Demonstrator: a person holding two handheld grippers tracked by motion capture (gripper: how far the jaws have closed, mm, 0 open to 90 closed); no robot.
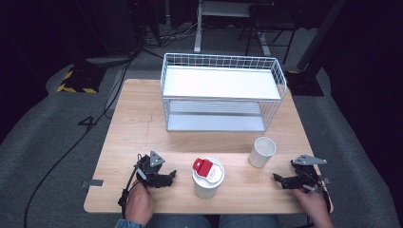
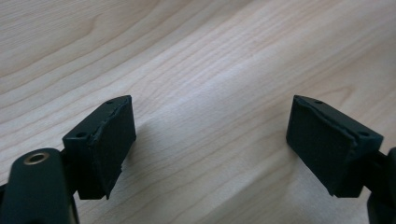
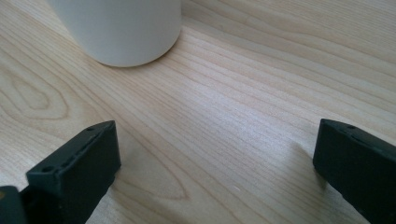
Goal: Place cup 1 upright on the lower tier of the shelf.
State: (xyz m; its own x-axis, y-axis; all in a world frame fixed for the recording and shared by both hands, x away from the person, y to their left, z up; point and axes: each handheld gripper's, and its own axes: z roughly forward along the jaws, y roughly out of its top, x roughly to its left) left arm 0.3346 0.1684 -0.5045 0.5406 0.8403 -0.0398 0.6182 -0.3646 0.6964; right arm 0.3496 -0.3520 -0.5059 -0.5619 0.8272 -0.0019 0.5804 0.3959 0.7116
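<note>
Both our claws, left (image 1: 172, 175) and right (image 1: 276, 178), stand apart and empty; a careless sweep could topple the lidded cup (image 1: 207, 177) (tall, top-heavy) between them.

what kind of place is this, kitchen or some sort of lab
Most likely a lab or recording studio, not a kitchen. A small wooden table stands on grey carpet amid dark surroundings, cables trail across the floor, and yellow-black hazard tape marks an equipment base. The white wire rack and cups look staged.
</note>
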